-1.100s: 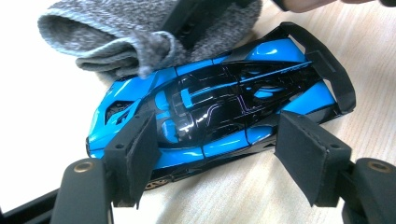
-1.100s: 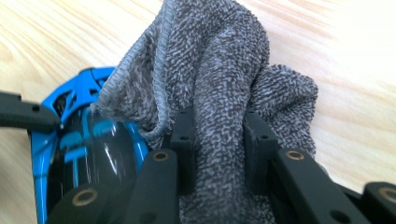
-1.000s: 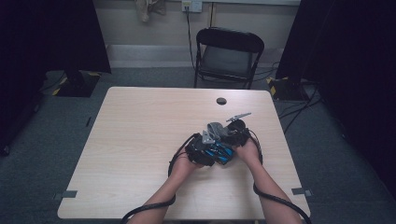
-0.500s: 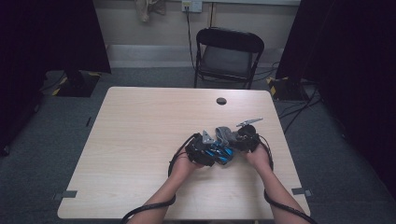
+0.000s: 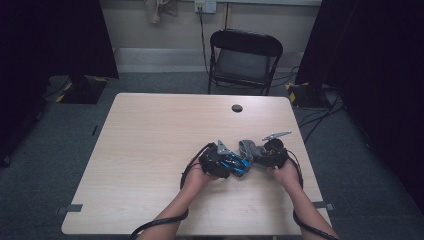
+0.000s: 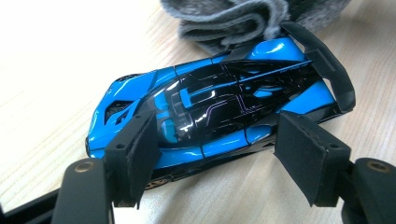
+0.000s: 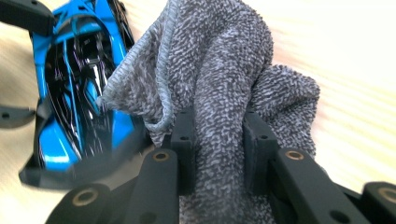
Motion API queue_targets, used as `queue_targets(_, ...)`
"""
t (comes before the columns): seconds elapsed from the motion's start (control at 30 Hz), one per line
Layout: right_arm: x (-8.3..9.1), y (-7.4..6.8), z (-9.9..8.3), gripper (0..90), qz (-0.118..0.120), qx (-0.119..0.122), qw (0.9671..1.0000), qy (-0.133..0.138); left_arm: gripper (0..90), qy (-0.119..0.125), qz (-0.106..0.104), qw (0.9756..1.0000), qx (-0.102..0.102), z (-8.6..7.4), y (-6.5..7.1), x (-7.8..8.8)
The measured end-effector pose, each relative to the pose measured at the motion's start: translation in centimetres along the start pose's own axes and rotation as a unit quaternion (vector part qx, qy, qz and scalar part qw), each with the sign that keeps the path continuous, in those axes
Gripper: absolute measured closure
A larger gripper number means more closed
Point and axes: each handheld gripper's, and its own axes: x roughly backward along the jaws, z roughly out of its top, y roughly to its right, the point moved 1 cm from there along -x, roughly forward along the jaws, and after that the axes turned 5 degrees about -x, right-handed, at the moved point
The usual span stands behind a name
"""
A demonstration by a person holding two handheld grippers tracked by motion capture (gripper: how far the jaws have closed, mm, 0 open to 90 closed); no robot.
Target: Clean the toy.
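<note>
Pale wood-laminate bench [image 5: 150, 150] carried everything, with the work at its near right. Left gripper [image 5: 216, 161] sat at the left of the pair; in the left gripper view [image 6: 219, 154] its jaws straddled the glossy blue-and-black toy racing car [image 6: 210, 107] across the car's middle, one pad on each flank and apparently bracing it, though actual contact could not be confirmed. The car rested on the bench, nose toward the person's left, rear wing toward the cloth. Just right of it lay the grey terry cloth [image 5: 248, 149], bunched, touching the car's rear end [image 7: 74, 93]. Right gripper [image 5: 272, 156] had its jaws pinched tight on a fold of that cloth [image 7: 224, 84].

Judgement: the step in hand was wiping the car. To do it well, steady the car firmly with the left jaws so it cannot roll, draw the cloth along the bodywork, and ease around the thin rear wing to avoid snagging.
</note>
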Motion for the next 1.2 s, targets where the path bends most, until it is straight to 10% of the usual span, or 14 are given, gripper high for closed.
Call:
queue_targets(0.43, 2.2, 2.0, 1.5, 70.8, -0.033, -0.045, 0.9976, 0.042, 29.7, -0.002, 0.001, 1.0, -0.005, 0.0, 0.1, 0.0)
queue_targets(0.83, -2.7, -2.6, 6.7, 70.7, -0.033, -0.021, 0.998, 0.05, 29.5, 0.012, -0.006, 0.9999, 0.005, -0.3, 0.0, 0.1)
queue_targets(1.2, -5.9, -4.4, 7.3, 70.2, -0.015, -0.026, 0.999, 0.034, 29.5, 0.009, -0.005, 0.9999, -0.008, -0.3, 0.1, 0.1)
